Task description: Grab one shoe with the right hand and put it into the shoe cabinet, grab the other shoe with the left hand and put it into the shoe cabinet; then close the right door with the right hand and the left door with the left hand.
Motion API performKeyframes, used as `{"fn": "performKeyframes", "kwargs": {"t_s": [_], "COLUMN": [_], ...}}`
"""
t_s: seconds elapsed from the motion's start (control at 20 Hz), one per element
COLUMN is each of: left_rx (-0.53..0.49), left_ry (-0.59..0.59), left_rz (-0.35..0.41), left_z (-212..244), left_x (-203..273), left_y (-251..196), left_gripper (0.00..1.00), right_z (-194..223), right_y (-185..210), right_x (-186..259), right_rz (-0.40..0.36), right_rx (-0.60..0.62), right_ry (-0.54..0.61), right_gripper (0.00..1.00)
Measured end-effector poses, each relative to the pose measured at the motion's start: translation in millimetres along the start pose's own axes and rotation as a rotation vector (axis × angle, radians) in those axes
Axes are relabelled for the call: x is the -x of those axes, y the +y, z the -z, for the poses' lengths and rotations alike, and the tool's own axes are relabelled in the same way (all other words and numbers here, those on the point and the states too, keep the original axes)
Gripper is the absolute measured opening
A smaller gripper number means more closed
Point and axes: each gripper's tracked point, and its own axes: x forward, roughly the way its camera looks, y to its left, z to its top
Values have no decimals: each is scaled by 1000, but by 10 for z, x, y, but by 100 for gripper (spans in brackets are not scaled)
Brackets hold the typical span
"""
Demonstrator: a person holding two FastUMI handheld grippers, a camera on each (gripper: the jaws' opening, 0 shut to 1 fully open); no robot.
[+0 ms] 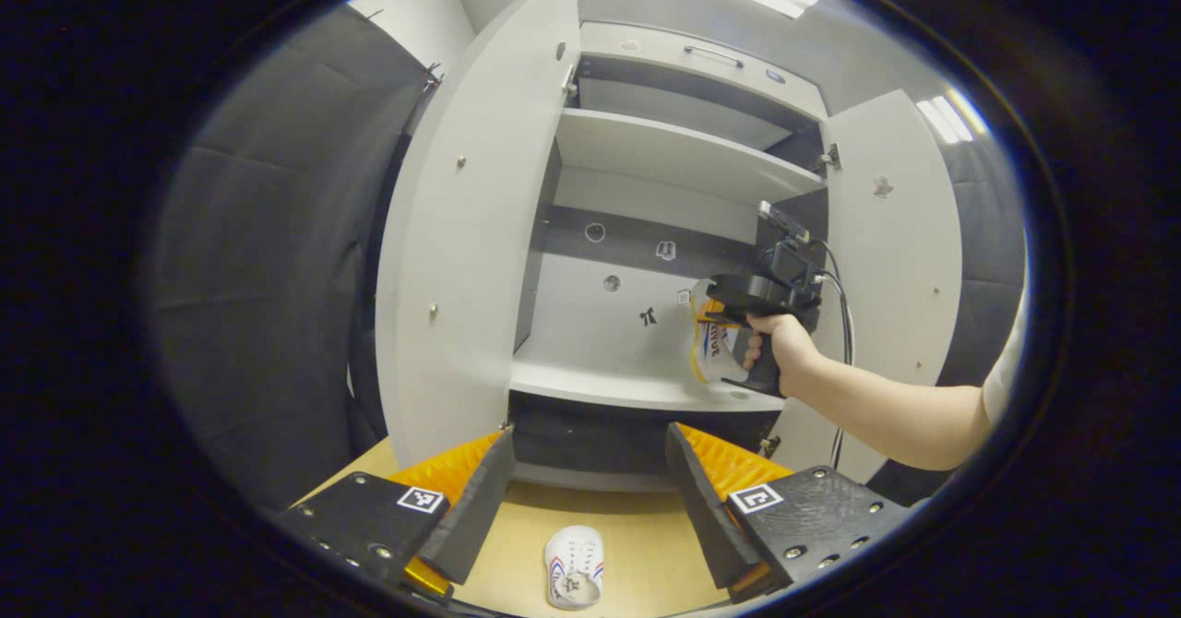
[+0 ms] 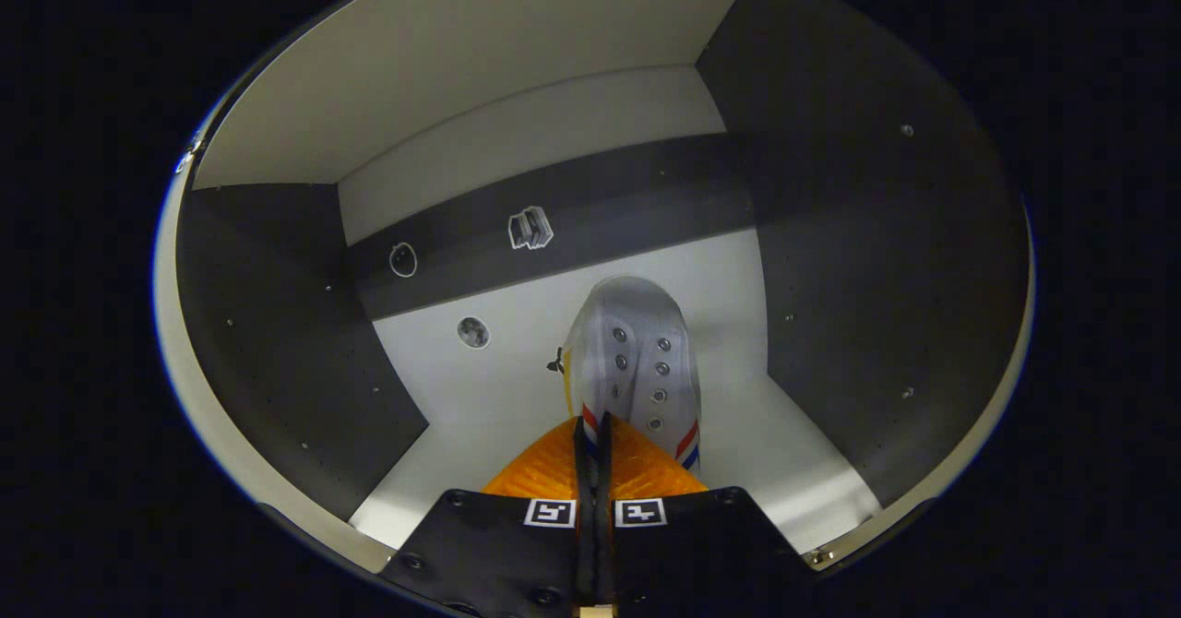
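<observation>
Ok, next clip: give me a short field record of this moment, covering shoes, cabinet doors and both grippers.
first shoe: gripped at its heel edge by the right gripper, inside the cabinet's middle compartment
second shoe: lying on the wooden table, between the left gripper's fingers in view, untouched
left gripper: open
left door: open
right door: open
stage: first shoe being placed

**Shoe cabinet layout**

One shoe (image 2: 637, 360) sits inside the shoe cabinet (image 1: 664, 157), on its lower shelf (image 1: 609, 383), between both open doors. The other shoe (image 1: 574, 578) lies on the counter (image 1: 627, 535) before the cabinet.
</observation>
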Motion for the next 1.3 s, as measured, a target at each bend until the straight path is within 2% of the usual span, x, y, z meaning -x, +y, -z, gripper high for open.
{"fn": "performKeyframes", "kwargs": {"t_s": [0.2, 0.35, 0.4, 0.5, 0.65, 0.7, 0.75, 0.8, 0.85, 1.05, 1.3], "left_rx": [0, 0, 5, 0, -24, -30, -32, -31, -29, -33, -101], "left_ry": [0, 18, 21, 25, 31, 31, 29, 27, 29, 59, 140], "left_rz": [-55, -86, -88, -92, -93, -91, -87, -84, -78, -50, -38], "left_z": [-21, 64, 70, 91, 117, 115, 113, 108, 111, 248, 610], "left_x": [34, 49, 44, 39, 28, 18, 3, -12, -39, -58, -29], "left_y": [162, 255, 259, 257, 247, 243, 223, 206, 180, 117, 208], "left_gripper": [95, 93, 95, 93, 97, 94, 93, 94, 94, 95, 93], "right_z": [-21, 58, 74, 94, 128, 158, 160, 114, 46, -144, -455], "right_y": [-5, -26, -39, -44, -89, -125, -134, -71, -31, 3, 121], "right_x": [0, -37, -51, -85, -147, -154, -153, -104, -99, 150, 539], "right_rz": [19, 24, 31, 37, 47, 56, 52, 14, -7, -3, -13], "right_rx": [45, 28, 21, 5, -23, -27, -27, -29, -25, 12, 153], "right_ry": [24, 40, 46, 58, 96, 113, 120, 102, 75, 0, -123], "right_gripper": [1, 1, 0, 2, 3, 4, 11, 12, 29, 98, 98]}}
